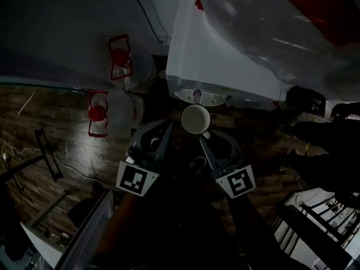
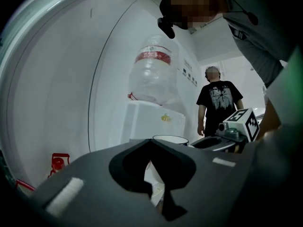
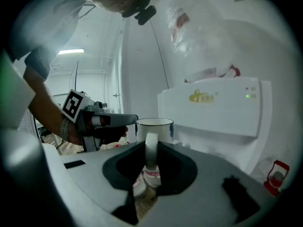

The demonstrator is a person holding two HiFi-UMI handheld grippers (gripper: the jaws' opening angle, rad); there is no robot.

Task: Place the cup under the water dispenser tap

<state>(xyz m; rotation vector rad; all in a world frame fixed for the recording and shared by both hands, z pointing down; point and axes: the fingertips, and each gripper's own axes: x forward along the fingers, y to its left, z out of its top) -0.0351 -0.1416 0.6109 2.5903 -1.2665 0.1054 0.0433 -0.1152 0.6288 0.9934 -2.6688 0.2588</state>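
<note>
2 red-capped jugs (image 1: 121, 114) on wooden floor (image 1: 56, 128); right hand-held gripper (image 3: 150, 145) grasps cup (image 3: 155, 128), left hand-held gripper (image 2: 150, 142) clenched.

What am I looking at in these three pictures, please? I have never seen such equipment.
No robot here: a person holds a two-jaw gripper in each hand. The head view looks down from a camera on the person's head; each gripper view comes from a camera on that gripper. The right gripper is shut on the handle of a white cup, before a white water dispenser carrying a large bottle. The left gripper is shut and empty. Below is a wooden floor.
</note>
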